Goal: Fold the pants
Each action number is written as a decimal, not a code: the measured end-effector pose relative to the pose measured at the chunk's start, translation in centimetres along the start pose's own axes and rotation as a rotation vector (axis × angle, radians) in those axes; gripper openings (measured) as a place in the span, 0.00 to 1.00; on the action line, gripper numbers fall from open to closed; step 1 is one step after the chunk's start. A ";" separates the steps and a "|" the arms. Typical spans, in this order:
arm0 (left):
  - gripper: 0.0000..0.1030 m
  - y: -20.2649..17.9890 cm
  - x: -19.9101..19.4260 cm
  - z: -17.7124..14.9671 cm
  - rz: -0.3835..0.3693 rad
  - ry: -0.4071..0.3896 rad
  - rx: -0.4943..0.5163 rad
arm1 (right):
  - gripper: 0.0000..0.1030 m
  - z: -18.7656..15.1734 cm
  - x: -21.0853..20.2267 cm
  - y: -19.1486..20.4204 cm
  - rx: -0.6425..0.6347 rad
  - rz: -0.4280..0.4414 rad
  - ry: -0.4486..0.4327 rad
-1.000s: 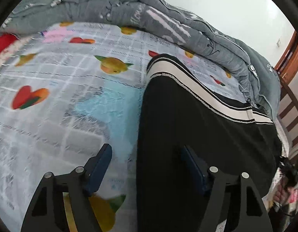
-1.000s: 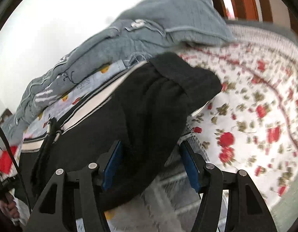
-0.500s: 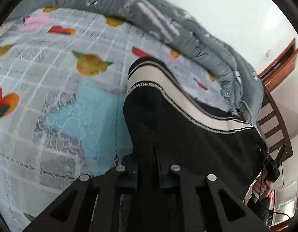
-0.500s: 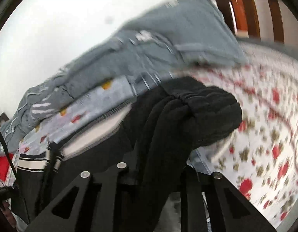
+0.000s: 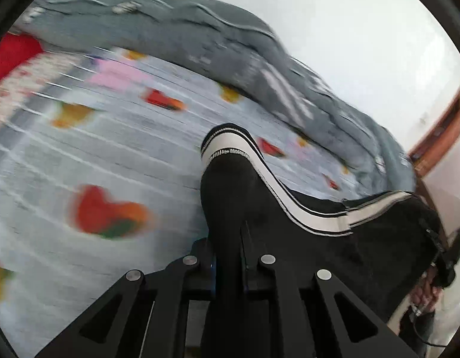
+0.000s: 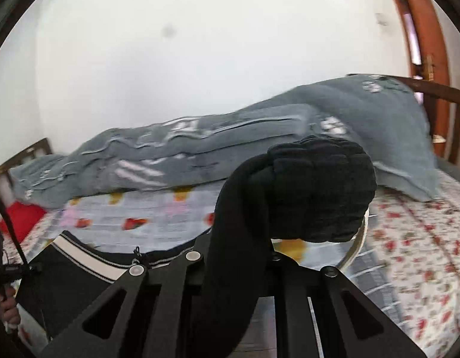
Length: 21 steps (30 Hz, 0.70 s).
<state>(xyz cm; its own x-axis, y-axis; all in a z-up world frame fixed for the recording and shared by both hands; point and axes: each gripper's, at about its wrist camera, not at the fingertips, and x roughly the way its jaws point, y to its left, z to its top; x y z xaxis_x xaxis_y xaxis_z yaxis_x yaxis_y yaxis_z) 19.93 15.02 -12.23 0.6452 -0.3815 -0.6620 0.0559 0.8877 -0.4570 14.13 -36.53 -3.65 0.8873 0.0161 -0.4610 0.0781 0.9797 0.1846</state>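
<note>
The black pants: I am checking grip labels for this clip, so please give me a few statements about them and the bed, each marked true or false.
1. The left gripper is shut on the black pants. True.
2. The right gripper is open with nothing between its fingers. False: it is clamped on the pants' bunched end.
3. The pants have a white side stripe. True.
4. The grey quilt lies on top of the pants. False: it is piled along the far side of the bed, behind them.
5. The fruit-print sheet is plain white. False: it shows coloured fruit.
</note>
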 end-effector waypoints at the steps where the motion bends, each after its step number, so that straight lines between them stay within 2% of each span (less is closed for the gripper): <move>1: 0.11 1.3 -0.7 0.4 0.042 -0.006 0.001 | 0.12 -0.5 0.4 0.8 0.000 0.022 0.008; 4: 0.12 4.5 -1.2 1.0 0.143 -0.015 -0.002 | 0.12 -3.0 2.7 2.7 -0.006 0.042 0.067; 5: 0.14 5.8 -0.8 0.8 0.176 -0.005 -0.026 | 0.12 -4.1 3.7 2.9 -0.009 0.032 0.098; 6: 0.16 7.0 -0.2 0.6 0.179 0.012 -0.062 | 0.13 -5.3 5.0 2.8 -0.011 0.006 0.142; 7: 0.18 8.2 0.2 0.3 0.158 0.030 -0.104 | 0.13 -6.5 6.1 2.4 -0.011 -0.025 0.179; 9: 0.29 9.8 0.8 -0.7 0.134 0.039 -0.168 | 0.15 -8.3 7.3 1.1 -0.006 -0.077 0.227; 11: 0.29 10.4 0.4 -1.5 0.102 0.014 -0.175 | 0.22 -9.7 8.2 -0.9 0.055 -0.063 0.320; 13: 0.37 10.5 -0.4 -2.4 0.086 0.001 -0.164 | 0.29 -10.7 8.4 -2.6 0.137 -0.036 0.384; 14: 0.43 10.4 -0.7 -2.7 0.077 -0.003 -0.160 | 0.30 -11.0 7.8 -3.0 0.161 -0.026 0.382; 16: 0.49 10.3 -1.7 -3.9 0.053 -0.006 -0.146 | 0.53 -11.3 6.2 -3.0 0.123 -0.076 0.357; 18: 0.52 10.2 -2.6 -5.1 0.032 -0.012 -0.141 | 0.57 -11.7 4.4 -2.8 0.071 -0.135 0.339; 21: 0.56 10.5 -3.7 -7.2 -0.052 -0.033 -0.164 | 0.57 -12.3 2.4 -3.4 0.065 -0.136 0.343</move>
<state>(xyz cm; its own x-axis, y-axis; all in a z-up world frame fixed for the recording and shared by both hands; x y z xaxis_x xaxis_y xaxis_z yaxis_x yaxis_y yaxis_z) 12.60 23.87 -18.84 0.6697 -0.4144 -0.6163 -0.0334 0.8123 -0.5823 10.41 -37.34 -16.07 0.6638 -0.0369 -0.7470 0.2239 0.9628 0.1514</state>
